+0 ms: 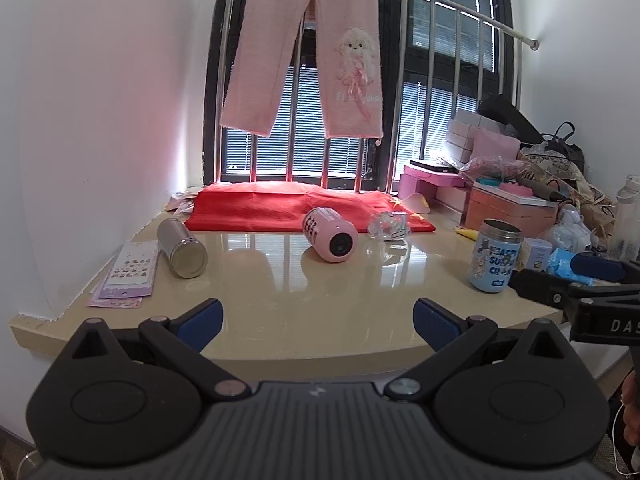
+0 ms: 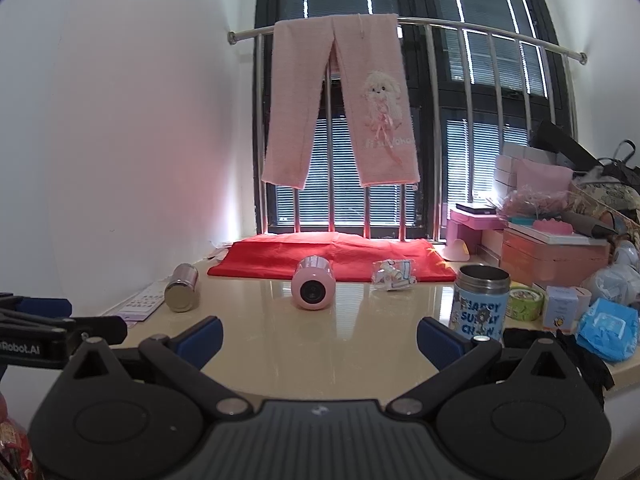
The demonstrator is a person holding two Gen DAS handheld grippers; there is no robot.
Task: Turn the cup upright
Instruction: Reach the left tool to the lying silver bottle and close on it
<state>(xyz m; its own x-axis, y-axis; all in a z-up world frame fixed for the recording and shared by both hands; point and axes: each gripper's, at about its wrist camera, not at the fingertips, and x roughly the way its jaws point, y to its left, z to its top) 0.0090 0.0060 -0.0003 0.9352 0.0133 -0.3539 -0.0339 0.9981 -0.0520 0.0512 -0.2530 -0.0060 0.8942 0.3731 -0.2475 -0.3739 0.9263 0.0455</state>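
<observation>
A pink cup (image 1: 330,234) lies on its side in the middle of the beige counter (image 1: 280,292), its round end facing me; it also shows in the right wrist view (image 2: 313,288). A steel cup (image 1: 182,247) lies on its side at the left, seen too in the right wrist view (image 2: 182,288). A blue printed cup (image 1: 496,256) stands upright at the right, close to my right gripper's right finger in the right wrist view (image 2: 480,304). My left gripper (image 1: 318,322) is open and empty over the counter's front edge. My right gripper (image 2: 320,338) is open and empty too.
A red cloth (image 1: 296,208) lies at the back under the window bars, with a clear plastic packet (image 1: 389,226) on its edge. Sticker sheets (image 1: 128,274) lie at the left. Boxes, bags and packets (image 1: 516,204) crowd the right side. Pink trousers (image 1: 308,52) hang on the rail.
</observation>
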